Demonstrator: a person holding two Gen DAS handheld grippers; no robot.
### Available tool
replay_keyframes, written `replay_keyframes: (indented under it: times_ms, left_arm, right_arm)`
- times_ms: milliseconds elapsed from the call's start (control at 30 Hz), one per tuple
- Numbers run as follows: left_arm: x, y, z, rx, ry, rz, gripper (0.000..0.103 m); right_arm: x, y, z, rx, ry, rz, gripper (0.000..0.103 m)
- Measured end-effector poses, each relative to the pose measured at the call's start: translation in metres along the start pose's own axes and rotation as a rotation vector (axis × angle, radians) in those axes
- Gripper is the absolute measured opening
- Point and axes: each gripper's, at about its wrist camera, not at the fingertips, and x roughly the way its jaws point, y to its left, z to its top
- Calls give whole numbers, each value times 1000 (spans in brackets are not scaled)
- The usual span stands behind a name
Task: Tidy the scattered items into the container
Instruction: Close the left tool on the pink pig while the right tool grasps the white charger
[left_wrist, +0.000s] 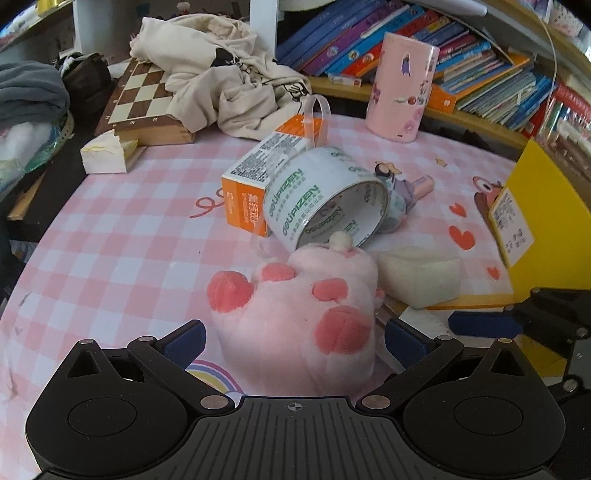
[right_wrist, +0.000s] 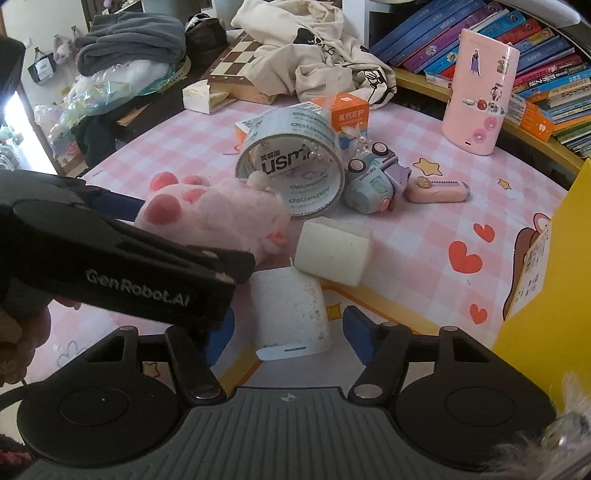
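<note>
A pink plush paw (left_wrist: 303, 314) lies on the pink checked cloth (left_wrist: 122, 236). My left gripper (left_wrist: 293, 341) is open, with the paw between its blue fingers (left_wrist: 184, 341). My right gripper (right_wrist: 288, 341) is open around a white rounded block (right_wrist: 291, 317); its fingers do not touch it. A cream sponge block (right_wrist: 334, 253), a roll of clear tape (right_wrist: 295, 166), an orange box (right_wrist: 351, 114), a small toy car (right_wrist: 373, 177) and a pink stapler-like item (right_wrist: 436, 190) lie scattered. The yellow container (right_wrist: 550, 280) stands at the right.
A tall pink case (right_wrist: 480, 96) stands at the back right before a shelf of books (right_wrist: 535, 44). A chessboard (left_wrist: 140, 96) with a beige garment (left_wrist: 221, 70) on it lies at the back. A tissue box (left_wrist: 103, 153) and piled clothes (right_wrist: 129, 40) are at the left.
</note>
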Motion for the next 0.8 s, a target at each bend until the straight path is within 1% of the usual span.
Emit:
replay_keyframes:
  times_ms: [167,267,300,367,433,500,633,800]
  left_arm:
    - [3,0,3,17,-14,13,103]
    - [3,0,4,36,-32,23,103]
    - [3,0,4,44,-31,19,102]
    - [4,1,2,55,-22,9,98]
    - [5,2,-2,44,-6,-9,92]
    - [3,4,-5,13,7,-40,79]
    - [-6,7,-10,-13,5,-43,74]
    - [-14,21,-13,-85,7,-46,73]
  right_arm:
    - [7,-2,3,-2,-2,-18,63]
    - [11,0,4,-11,5,-22,57]
    - [11,1,4,-16,9,-20,53]
    - [12,3,3,-32,11,-24,51]
    - [11,5,2,-49,9,-26,44]
    - [11,7,1,-61,8,-25,43]
    - [8,7,-2,-69,4,-22,42]
    - [3,7,-3,-63,0,-21,41]
